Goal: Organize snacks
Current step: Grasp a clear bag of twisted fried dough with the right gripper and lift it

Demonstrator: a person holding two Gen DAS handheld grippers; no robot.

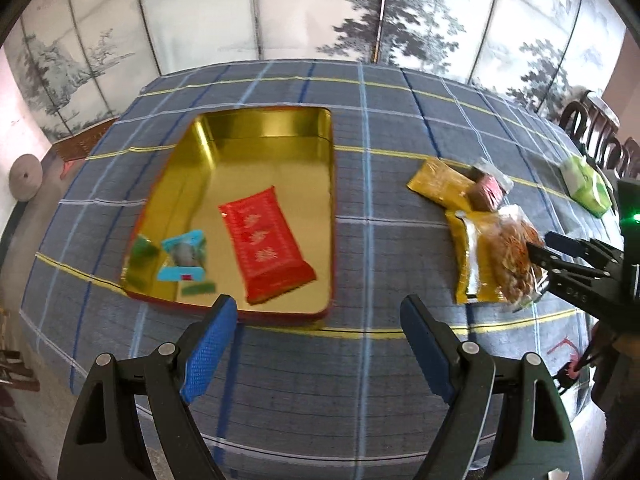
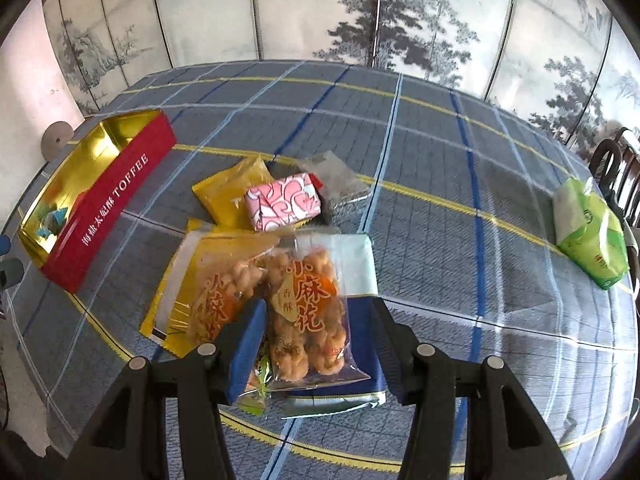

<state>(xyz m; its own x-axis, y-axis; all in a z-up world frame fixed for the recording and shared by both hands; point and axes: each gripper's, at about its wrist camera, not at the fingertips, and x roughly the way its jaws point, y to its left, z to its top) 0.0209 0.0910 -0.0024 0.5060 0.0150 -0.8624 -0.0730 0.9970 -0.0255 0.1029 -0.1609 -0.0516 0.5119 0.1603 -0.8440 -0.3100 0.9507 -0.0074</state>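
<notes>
A red toffee tin (image 1: pixel 328 208) with a gold inside (image 2: pixel 112 192) lies open on the table. In it lie a red packet (image 1: pixel 266 250), a blue packet (image 1: pixel 184 256) and a small green one (image 1: pixel 142 250). My left gripper (image 1: pixel 316 344) is open and empty in front of the tin. To the right is a pile of snacks: a clear bag of fried twists (image 2: pixel 308 308), a second twist bag (image 2: pixel 216 292), a yellow packet (image 2: pixel 236 192), a pink patterned packet (image 2: pixel 284 202). My right gripper (image 2: pixel 320 344) is open, its jaws on either side of the clear twist bag.
A blue plaid cloth (image 2: pixel 440 184) covers the table. A green tissue pack (image 2: pixel 590 236) lies at the far right. A painted folding screen (image 2: pixel 320 8) stands behind the table. Dark chairs (image 1: pixel 596 136) stand at the right edge.
</notes>
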